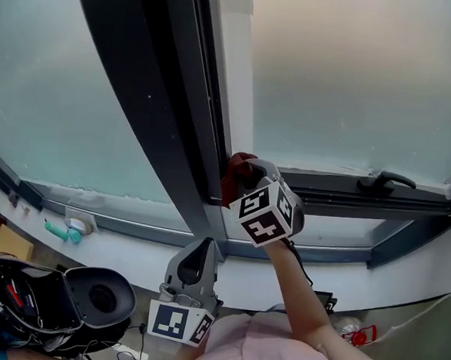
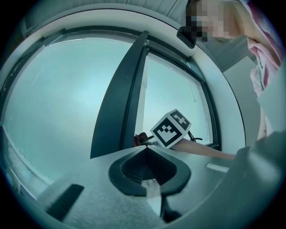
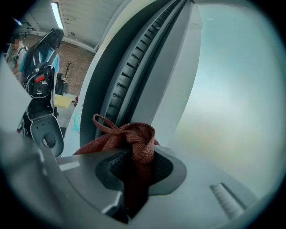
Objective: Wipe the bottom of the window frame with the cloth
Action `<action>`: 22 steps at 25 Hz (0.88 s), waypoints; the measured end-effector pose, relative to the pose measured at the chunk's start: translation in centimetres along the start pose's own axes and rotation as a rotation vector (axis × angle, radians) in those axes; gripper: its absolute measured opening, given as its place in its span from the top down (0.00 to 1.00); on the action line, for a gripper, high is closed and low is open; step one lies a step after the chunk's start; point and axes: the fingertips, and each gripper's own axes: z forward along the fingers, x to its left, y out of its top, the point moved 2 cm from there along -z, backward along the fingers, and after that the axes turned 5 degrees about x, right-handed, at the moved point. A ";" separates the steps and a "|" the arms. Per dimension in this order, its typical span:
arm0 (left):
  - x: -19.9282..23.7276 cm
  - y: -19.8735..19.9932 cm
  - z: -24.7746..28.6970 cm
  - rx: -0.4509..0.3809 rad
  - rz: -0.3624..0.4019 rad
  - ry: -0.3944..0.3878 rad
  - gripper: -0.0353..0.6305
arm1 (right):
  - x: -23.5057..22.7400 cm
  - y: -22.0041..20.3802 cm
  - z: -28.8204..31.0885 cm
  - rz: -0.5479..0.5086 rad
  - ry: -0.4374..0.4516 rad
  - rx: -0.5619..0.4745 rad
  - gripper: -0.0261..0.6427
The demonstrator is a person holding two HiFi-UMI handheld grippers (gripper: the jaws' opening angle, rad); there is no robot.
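The right tongs [image 1: 249, 175] pinch a bunched red-brown woven cloth [image 1: 233, 177] and hold it against the bottom corner of the dark grey metal window frame [image 1: 340, 197], where the bottom rail meets the slanting dark upright post [image 1: 160, 117]. A black lever handle [image 1: 386, 180] sits on the same rail, toward its right end, well apart from the cloth. The left tongs [image 1: 203, 251] hang lower, in front of the pale sill [image 1: 113, 244], pressed together with nothing between them.

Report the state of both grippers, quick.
Left gripper: shut, nothing between its jaws.
Right gripper: shut on the red cloth.
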 end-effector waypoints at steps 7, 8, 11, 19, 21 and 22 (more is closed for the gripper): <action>0.8 0.1 0.1 -0.003 0.001 0.019 0.95 | 0.1 -0.1 0.3 -0.018 -0.012 0.021 0.85; 0.8 0.1 0.3 0.001 0.003 0.014 0.95 | 0.1 -0.1 0.2 -0.019 -0.009 0.019 0.85; 0.4 0.0 0.7 0.014 0.012 -0.007 0.95 | 0.2 0.0 0.1 -0.020 0.000 0.018 0.85; -0.2 -0.3 1.6 0.031 0.021 -0.052 0.95 | -0.6 -1.0 -0.3 0.011 0.016 0.046 0.85; -0.3 -0.4 1.8 0.032 0.019 -0.061 0.95 | -0.7 -1.1 -0.3 0.014 0.015 0.046 0.85; -0.3 -0.4 2.0 0.032 0.017 -0.066 0.95 | -0.8 -1.1 -0.4 0.013 0.013 0.047 0.85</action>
